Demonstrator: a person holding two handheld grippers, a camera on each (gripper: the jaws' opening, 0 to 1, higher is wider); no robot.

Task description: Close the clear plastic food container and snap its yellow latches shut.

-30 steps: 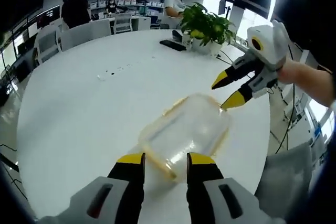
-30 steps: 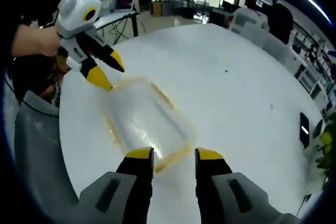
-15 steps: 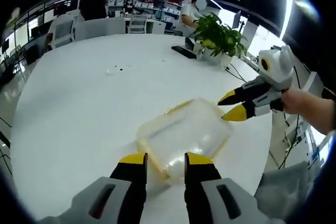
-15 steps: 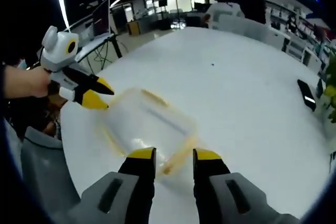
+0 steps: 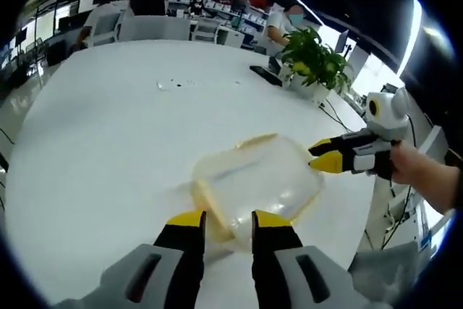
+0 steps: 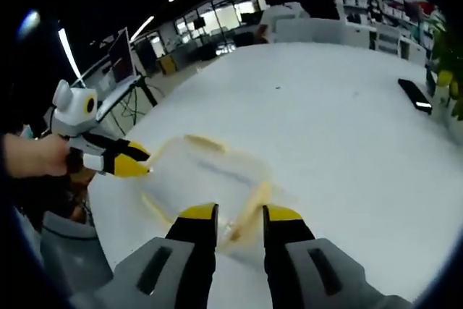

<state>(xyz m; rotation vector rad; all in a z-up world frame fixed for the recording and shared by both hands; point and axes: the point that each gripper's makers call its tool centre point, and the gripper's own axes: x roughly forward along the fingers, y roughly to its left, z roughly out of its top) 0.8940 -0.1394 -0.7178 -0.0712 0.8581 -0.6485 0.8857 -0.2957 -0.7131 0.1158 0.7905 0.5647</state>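
Container between both grippers, latches not yet pressed

Container (image 5: 255, 182) of clear plastic lies on the white table (image 5: 108, 135), lid on, between my two tools. In the left gripper view my left gripper (image 5: 226, 220) has its yellow tips parted at the near short end, where a yellow latch (image 5: 205, 200) sits just beyond them; I cannot tell whether they touch it. My right gripper (image 5: 327, 158) comes in at the far end, its tips drawn nearly together with nothing between them, right beside the container's rim. In the right gripper view its jaws stand slightly apart over another yellow latch (image 6: 249, 208), which looks flipped outward.

I judge this box light and thin-walled. It looks empty, so it should skate on the smooth tabletop if pushed from one side only. The walls will likely flex, and the clear plastic gives the pads little bite. Better to take hold at the stiffer rim and latch tabs, bracing one end while pressing the opposite latch down and inward until it seats.
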